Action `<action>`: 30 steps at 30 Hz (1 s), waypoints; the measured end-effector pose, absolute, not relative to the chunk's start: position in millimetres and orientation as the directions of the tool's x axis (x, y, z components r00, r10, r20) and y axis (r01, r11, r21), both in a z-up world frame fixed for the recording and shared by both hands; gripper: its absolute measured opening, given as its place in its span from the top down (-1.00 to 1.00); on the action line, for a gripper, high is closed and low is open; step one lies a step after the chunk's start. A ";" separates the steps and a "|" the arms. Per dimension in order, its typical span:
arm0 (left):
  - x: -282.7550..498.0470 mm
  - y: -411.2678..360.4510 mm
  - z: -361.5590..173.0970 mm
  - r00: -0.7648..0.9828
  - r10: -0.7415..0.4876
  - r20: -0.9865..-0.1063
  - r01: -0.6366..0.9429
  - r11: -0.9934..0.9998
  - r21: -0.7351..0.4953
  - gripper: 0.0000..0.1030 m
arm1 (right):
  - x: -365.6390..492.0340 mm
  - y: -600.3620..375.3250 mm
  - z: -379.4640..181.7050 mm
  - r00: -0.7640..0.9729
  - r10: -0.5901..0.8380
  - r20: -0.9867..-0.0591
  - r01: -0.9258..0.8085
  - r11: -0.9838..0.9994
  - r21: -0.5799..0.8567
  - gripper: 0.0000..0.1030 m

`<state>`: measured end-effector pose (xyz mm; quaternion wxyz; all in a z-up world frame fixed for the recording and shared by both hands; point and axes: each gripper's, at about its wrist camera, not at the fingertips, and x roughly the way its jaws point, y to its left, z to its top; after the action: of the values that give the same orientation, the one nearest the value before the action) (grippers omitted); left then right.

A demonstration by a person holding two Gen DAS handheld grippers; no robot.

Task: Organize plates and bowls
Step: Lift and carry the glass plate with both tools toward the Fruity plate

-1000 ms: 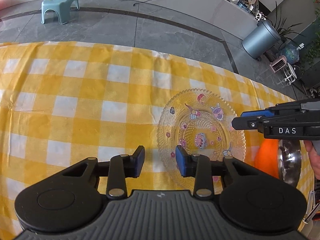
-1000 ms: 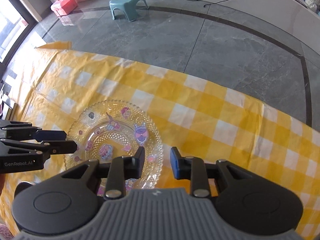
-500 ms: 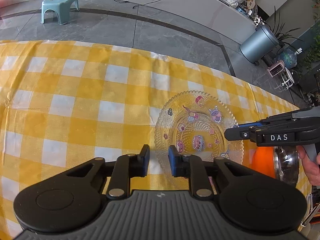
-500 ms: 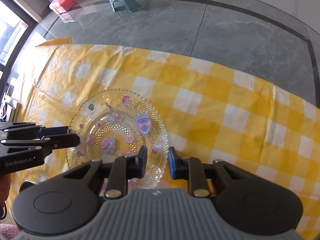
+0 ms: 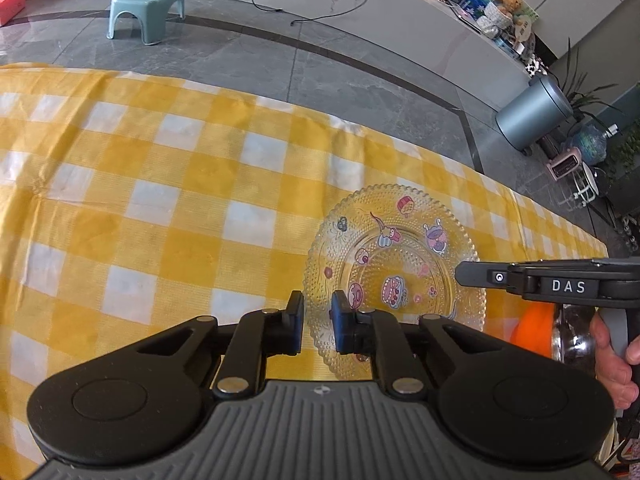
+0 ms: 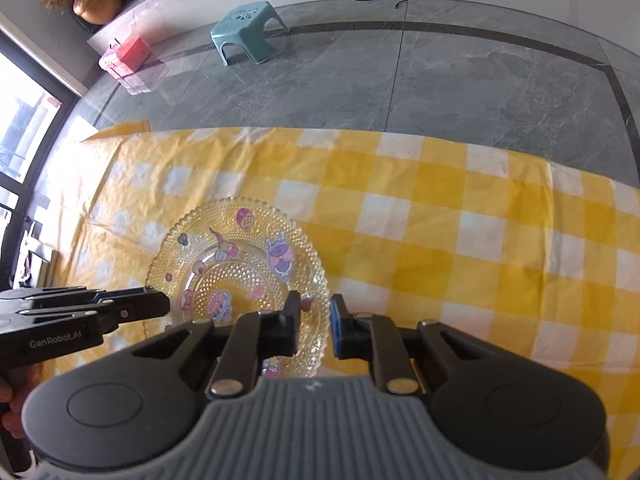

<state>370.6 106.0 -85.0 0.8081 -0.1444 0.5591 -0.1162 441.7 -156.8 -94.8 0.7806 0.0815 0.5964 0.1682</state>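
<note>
Plate: I see a clear round glass plate with beaded rim and cartoon stickers, empty, flat on the yellow-and-white checked tablecloth.
Left gripper: jaws just been closing, now a narrow gap straddling the plate's left rim; I cannot tell whether the pads press it.
Right gripper: likewise closing, straddling the right rim.
Writing: "DAS", "GenRobot.AI" on the gripper sides.
Bowl: shiny metal bowl right of plate, beside something orange.

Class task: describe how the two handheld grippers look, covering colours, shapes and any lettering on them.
Both are black. The left gripper and right gripper have blue-padded fingers, silver pivot pins, round side discs and a ribbed grey base. The right's side reads "DAS"; the left's, "GenRobot.AI".
</note>
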 end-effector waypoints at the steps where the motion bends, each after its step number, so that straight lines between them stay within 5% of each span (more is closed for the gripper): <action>1: 370.7 110.9 -84.5 0.351 -0.343 -0.871 0.016 0.932 -0.361 0.70 | 441.7 -155.2 -95.0 0.234 0.371 -0.899 -0.158 0.927 0.341 0.77; 14: 361.8 154.2 -90.7 0.418 -0.348 -0.839 -0.086 0.905 -0.418 0.72 | 438.2 -128.6 -106.0 0.262 0.470 -0.843 -0.085 0.881 0.465 0.77; 30: 350.6 157.2 -90.7 0.487 -0.348 -0.801 -0.085 0.894 -0.439 0.78 | 420.9 -132.3 -102.0 0.322 0.442 -0.837 -0.111 0.896 0.430 0.83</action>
<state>350.6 157.2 -90.7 0.8347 -0.2160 0.5005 -0.0788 420.9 -132.3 -102.0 0.7992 0.1487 0.5561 0.1730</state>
